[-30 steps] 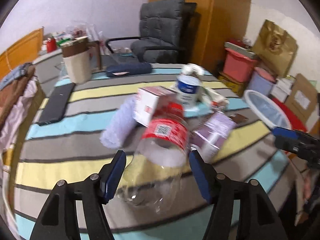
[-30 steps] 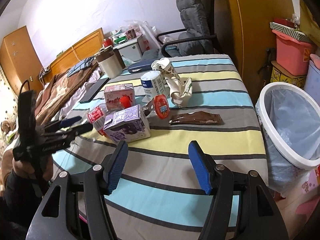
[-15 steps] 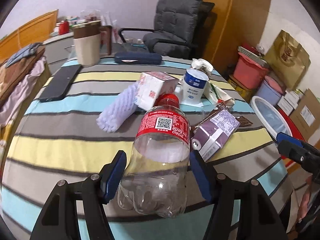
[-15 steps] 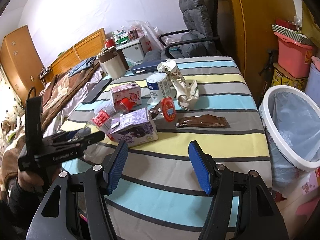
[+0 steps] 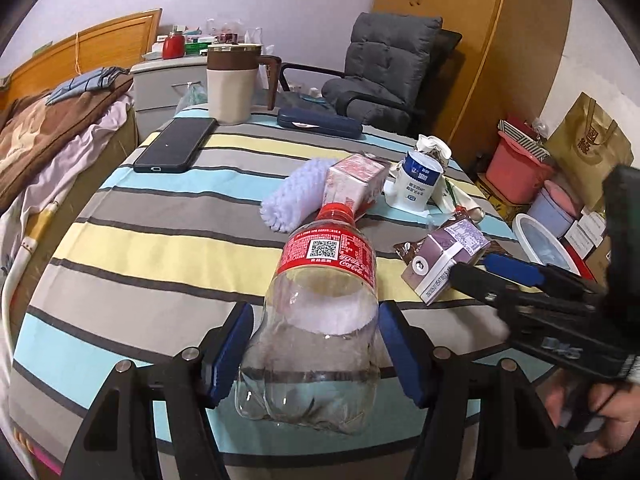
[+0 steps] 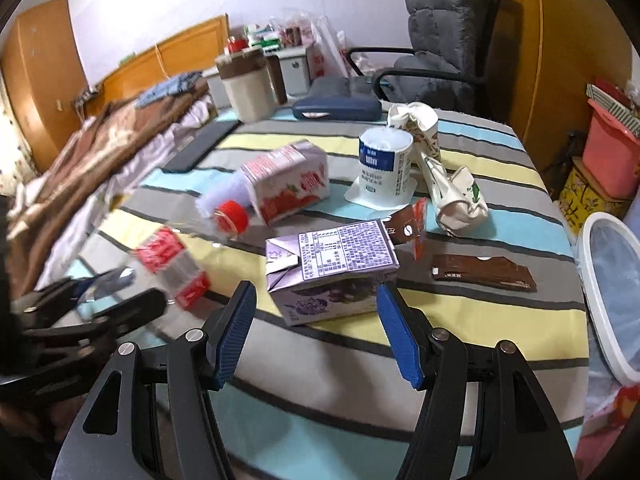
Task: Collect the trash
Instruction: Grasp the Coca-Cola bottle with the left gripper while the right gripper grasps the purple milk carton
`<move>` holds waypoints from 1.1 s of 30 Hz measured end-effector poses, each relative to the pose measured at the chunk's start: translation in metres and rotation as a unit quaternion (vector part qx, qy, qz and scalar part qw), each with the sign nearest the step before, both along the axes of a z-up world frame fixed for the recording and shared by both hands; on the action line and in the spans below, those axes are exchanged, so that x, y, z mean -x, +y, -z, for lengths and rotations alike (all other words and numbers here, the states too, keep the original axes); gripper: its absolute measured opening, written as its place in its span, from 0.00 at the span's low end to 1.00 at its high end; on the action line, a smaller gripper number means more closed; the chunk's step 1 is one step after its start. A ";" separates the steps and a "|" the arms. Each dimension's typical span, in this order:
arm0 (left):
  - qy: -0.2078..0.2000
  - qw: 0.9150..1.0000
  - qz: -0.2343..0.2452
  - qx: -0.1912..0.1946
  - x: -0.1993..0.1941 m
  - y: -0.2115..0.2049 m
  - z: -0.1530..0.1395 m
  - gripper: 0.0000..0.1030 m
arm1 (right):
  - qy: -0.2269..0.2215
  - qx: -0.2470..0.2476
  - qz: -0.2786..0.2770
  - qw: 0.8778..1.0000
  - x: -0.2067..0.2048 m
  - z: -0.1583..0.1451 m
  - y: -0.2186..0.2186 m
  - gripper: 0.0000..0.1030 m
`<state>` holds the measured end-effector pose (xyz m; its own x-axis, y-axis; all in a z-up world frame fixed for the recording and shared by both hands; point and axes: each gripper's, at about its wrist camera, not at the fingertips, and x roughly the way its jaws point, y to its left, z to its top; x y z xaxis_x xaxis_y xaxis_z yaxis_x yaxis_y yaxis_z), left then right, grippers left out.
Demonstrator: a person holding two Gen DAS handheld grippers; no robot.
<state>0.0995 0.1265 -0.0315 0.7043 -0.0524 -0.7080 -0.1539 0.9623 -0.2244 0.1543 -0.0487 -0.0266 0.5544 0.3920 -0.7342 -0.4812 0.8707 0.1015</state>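
Observation:
A clear plastic cola bottle [image 5: 320, 320] with a red label and cap lies on the striped table, its base between the open jaws of my left gripper [image 5: 316, 354]; touch cannot be told. It also shows blurred in the right wrist view [image 6: 172, 268]. My right gripper [image 6: 316, 336] is open just in front of a purple carton [image 6: 332, 268], also seen in the left wrist view [image 5: 448, 258]. A pink carton [image 6: 288, 180], a blue-and-white cup [image 6: 382, 168], a crumpled paper cup [image 6: 444, 168] and a brown wrapper [image 6: 482, 272] lie beyond.
A white trash bin [image 6: 612, 296] with a liner stands off the table's right edge. A phone [image 5: 176, 144], a beige jug [image 5: 232, 80] and a dark blue case [image 5: 320, 122] sit at the far side. A grey chair [image 5: 384, 68] stands behind.
My left gripper has moved in around the bottle's base. My right gripper has moved forward and left, close up to the purple carton.

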 end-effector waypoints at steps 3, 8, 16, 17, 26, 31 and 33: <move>0.001 1.000 0.002 0.001 0.002 0.000 0.001 0.63 | 0.005 0.007 0.017 1.000 -0.005 0.004 -0.005 0.62; 0.000 1.000 0.002 0.003 0.003 -0.001 0.002 0.63 | 0.003 0.017 0.054 0.998 0.001 0.000 -0.037 0.62; -0.003 1.000 0.014 0.009 0.000 -0.009 0.002 0.63 | 0.006 -0.021 0.079 0.997 0.010 -0.015 -0.069 0.62; -0.003 1.000 0.014 0.008 -0.001 -0.011 0.002 0.63 | 0.001 -0.028 0.072 0.997 0.010 -0.018 -0.063 0.62; 0.002 1.000 0.020 0.016 -0.005 -0.011 0.004 0.64 | 0.001 -0.015 0.064 0.998 -0.018 -0.006 -0.023 0.62; 0.010 1.000 0.027 0.012 -0.008 -0.016 0.007 0.64 | 0.017 -0.006 0.090 0.996 -0.020 -0.004 -0.037 0.60; 0.013 1.000 0.025 0.009 -0.010 -0.018 0.009 0.63 | 0.017 -0.009 0.093 0.995 -0.018 -0.005 -0.045 0.49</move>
<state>0.1097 0.1083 -0.0400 0.6822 -0.1003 -0.7242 -0.1107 0.9649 -0.2380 0.1719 -0.0935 -0.0214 0.5939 0.2983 -0.7472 -0.3077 0.9423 0.1316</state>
